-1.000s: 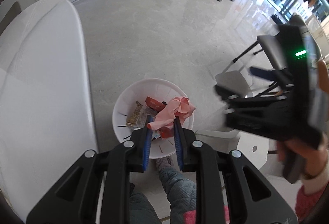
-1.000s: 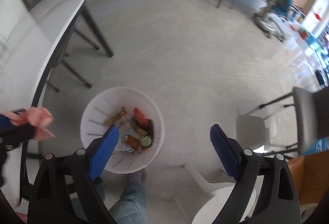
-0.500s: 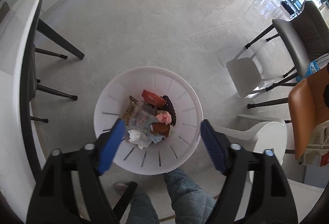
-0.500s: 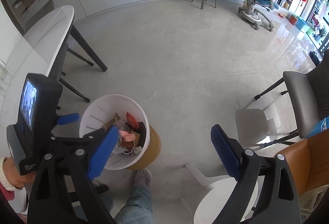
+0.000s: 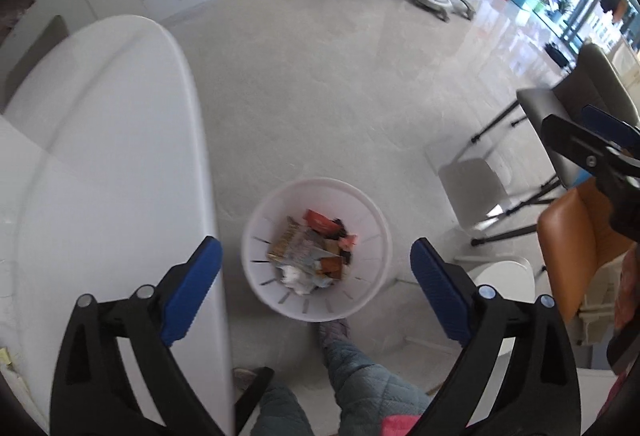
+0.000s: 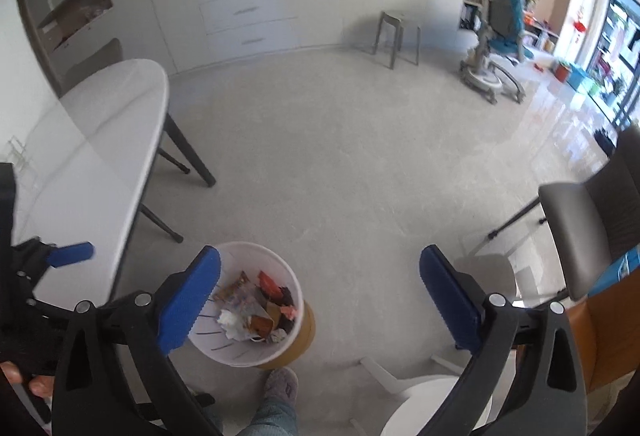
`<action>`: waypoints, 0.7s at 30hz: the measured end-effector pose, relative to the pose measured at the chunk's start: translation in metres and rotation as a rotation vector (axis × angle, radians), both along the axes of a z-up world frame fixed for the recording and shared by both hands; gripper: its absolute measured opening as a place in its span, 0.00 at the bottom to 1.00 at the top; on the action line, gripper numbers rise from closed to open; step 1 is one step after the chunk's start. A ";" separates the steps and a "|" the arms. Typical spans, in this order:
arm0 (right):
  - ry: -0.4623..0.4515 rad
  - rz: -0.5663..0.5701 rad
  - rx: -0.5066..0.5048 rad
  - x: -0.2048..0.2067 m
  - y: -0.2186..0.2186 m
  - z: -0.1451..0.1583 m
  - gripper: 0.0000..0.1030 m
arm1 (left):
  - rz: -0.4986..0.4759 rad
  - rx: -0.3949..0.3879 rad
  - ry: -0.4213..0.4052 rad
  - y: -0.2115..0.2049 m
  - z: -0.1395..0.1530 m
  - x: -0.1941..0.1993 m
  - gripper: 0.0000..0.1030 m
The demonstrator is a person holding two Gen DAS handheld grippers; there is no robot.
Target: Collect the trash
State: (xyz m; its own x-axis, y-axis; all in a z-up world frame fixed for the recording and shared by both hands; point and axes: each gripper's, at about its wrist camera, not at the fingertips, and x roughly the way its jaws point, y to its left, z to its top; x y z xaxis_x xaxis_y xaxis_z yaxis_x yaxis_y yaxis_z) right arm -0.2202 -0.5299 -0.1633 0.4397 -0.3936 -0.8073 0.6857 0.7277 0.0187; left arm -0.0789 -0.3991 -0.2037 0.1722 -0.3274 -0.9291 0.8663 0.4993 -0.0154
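The left gripper (image 5: 316,276) has just been opening its jaws; they now stand wide apart with nothing between the blue pads, which frame the white bin (image 5: 256,236) on the floor below. The right gripper (image 6: 320,294) has likewise been opening a little further and is just as wide and empty, its left pad overlapping the bin's near-left rim in its own view. Both point steeply down at the floor, which suits a drop into the bin rather than a reach for anything new. The trash (image 5: 316,252) lies heaped in the bottom of the bin: a red wrapper, a brownish packet, a scrap of pink and crumpled white paper, all well inside the slotted wall. In the right wrist view a tan band shows around the bin's lower right side. The person's slippered foot (image 6: 282,382) stands just near of the bin, so it sits within easy reach between the white table (image 5: 100,156) on the left and the chairs (image 6: 580,236) on the right. Judging by the empty jaws above a filled bin, this piece is delivered; no loose litter shows on the table surface in view or on the floor.
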 end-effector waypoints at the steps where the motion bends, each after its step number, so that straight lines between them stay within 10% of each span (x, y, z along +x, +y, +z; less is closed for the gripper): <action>1: -0.004 0.025 0.001 0.008 0.005 0.004 0.96 | 0.025 -0.002 -0.026 0.014 0.012 0.008 0.89; 21: 0.024 0.381 0.113 0.175 0.178 0.008 0.97 | 0.376 0.029 -0.095 0.224 0.068 0.097 0.92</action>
State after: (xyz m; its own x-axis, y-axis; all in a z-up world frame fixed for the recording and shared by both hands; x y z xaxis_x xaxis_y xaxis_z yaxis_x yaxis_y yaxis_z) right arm -0.0449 -0.3520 -0.1557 0.5177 -0.1139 -0.8480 0.3681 0.9243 0.1005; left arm 0.0177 -0.1752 -0.1353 0.3610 -0.1993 -0.9110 0.6195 0.7814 0.0745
